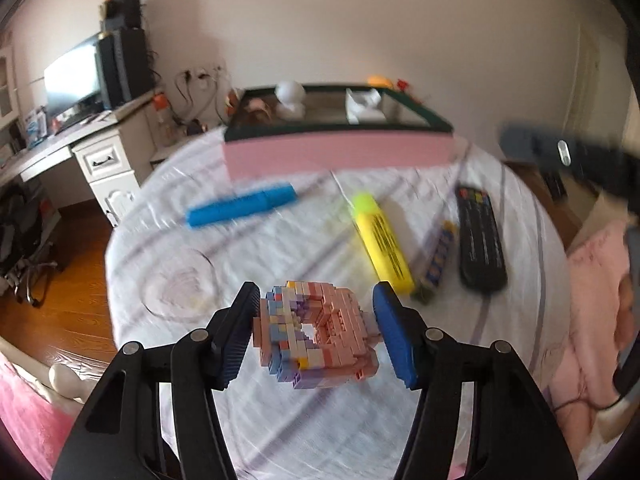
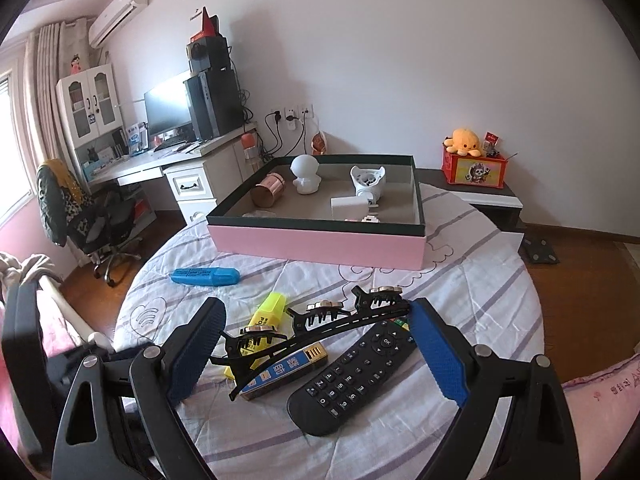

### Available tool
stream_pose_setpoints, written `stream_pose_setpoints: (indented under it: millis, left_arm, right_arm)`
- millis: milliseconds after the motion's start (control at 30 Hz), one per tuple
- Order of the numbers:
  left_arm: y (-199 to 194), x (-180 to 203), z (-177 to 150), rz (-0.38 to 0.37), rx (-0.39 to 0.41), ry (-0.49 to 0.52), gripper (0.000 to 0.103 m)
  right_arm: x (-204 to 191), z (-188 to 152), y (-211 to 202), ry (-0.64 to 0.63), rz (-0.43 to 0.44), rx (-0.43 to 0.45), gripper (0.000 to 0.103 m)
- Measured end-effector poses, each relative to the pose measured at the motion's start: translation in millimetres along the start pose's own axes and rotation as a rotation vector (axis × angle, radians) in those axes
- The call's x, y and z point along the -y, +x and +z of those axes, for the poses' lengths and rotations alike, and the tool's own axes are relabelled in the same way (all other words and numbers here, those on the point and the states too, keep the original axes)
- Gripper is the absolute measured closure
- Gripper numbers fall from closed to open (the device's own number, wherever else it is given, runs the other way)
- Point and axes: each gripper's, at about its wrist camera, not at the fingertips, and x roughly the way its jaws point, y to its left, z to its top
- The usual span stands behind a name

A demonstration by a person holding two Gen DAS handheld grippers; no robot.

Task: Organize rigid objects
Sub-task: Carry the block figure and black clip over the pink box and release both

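My left gripper [image 1: 316,330] is shut on a pink and pastel block model [image 1: 316,336], held above the round table [image 1: 280,420]. My right gripper [image 2: 316,348] holds a long black hair clip [image 2: 316,330] by its ends, above a black remote [image 2: 352,376] and a blue-and-gold box [image 2: 288,372]. A pink box with a dark rim [image 2: 316,240] stands at the table's far side; it also shows in the left wrist view [image 1: 340,152]. A blue highlighter [image 1: 240,210] [image 2: 206,276] and a yellow highlighter [image 1: 384,240] [image 2: 268,312] lie on the cloth.
The pink box holds a copper cup [image 2: 268,190], a white figure [image 2: 306,174] and a white gadget [image 2: 368,182]. A desk with monitor [image 2: 168,112] and a chair [image 2: 84,208] stand left. A red box with an orange plush [image 2: 474,164] sits at the back right.
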Motion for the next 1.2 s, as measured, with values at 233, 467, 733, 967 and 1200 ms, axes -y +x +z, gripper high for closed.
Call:
stream_pose_setpoints:
  millis: [233, 467, 733, 967, 1200]
  left_arm:
    - [-18.9, -12.2, 31.8, 0.051, 0.087, -0.013, 0.043]
    - [-48.3, -15.4, 65.8, 0.080, 0.194, -0.013, 0.043]
    - [-91.4, -17.4, 87.0, 0.111, 0.312, -0.005, 0.043]
    - [-105.4, -21.8, 94.4, 0.141, 0.346, -0.003, 0.043]
    - [-95.6, -24.7, 105.2, 0.156, 0.344, -0.003, 0.043]
  right_arm:
    - [-7.8, 6.1, -3.6, -0.019, 0.007, 0.013, 0.010]
    - [-13.2, 19.4, -15.3, -0.040, 0.004, 0.058, 0.010]
    - [-25.2, 43.0, -38.2, -0.075, 0.004, 0.137, 0.010]
    - [-32.7, 51.8, -47.0, -0.092, 0.012, 0.169, 0.010]
    - [-32.2, 58.8, -40.6, -0.105, 0.014, 0.169, 0.010]
